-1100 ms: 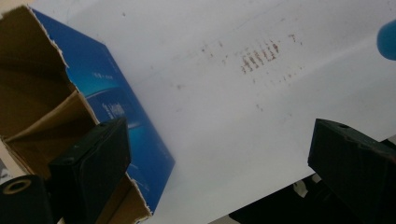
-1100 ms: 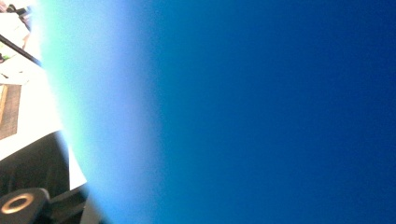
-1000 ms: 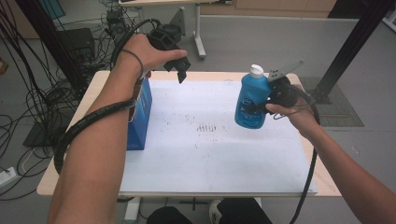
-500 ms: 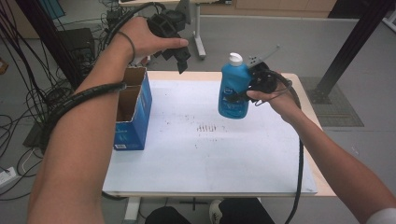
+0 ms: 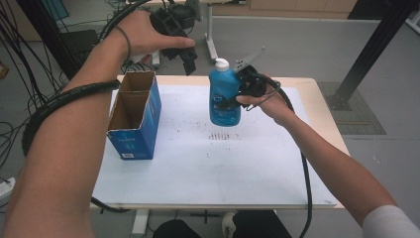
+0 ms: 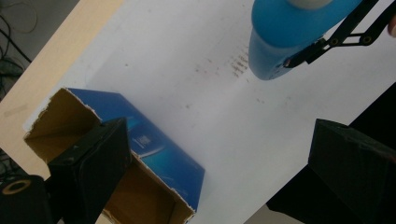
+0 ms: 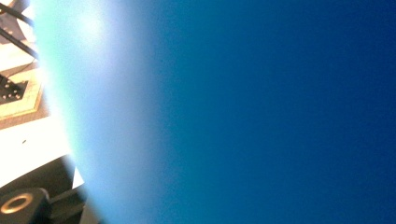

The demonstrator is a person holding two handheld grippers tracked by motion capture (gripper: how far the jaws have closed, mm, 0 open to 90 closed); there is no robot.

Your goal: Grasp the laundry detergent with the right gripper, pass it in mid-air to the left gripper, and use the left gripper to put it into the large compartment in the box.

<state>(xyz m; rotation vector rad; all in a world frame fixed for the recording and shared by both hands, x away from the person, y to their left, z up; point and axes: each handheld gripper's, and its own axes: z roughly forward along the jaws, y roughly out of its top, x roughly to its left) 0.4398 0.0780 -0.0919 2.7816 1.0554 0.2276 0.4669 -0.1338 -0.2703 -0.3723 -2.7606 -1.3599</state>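
One blue bottle (image 5: 224, 96) with a white cap is held upright in the air above the far middle of the surface (image 5: 213, 168), clear of it. It is clamped at its side by the right tongs (image 5: 236, 95), whose jaws are closed on the bottle's body; in the left gripper view the thin black linkage of those tongs is seen lying against the bottle (image 6: 285, 32), and in the right gripper view the blue wall of the bottle (image 7: 261, 112) is pressed up close to the camera.

One blue cardboard box (image 5: 134, 116) is stood on the left part of the surface, its top torn open and its brown inside divided into two compartments; it is set well apart from the bottle. The box (image 6: 154, 154) is also seen from above between the jaws of the left tongs.

The left tongs (image 5: 190, 64) are held high above the far left edge of the surface, beyond the box, with the jaws spread wide and nothing between them. Two forearms are counted, one on each side.
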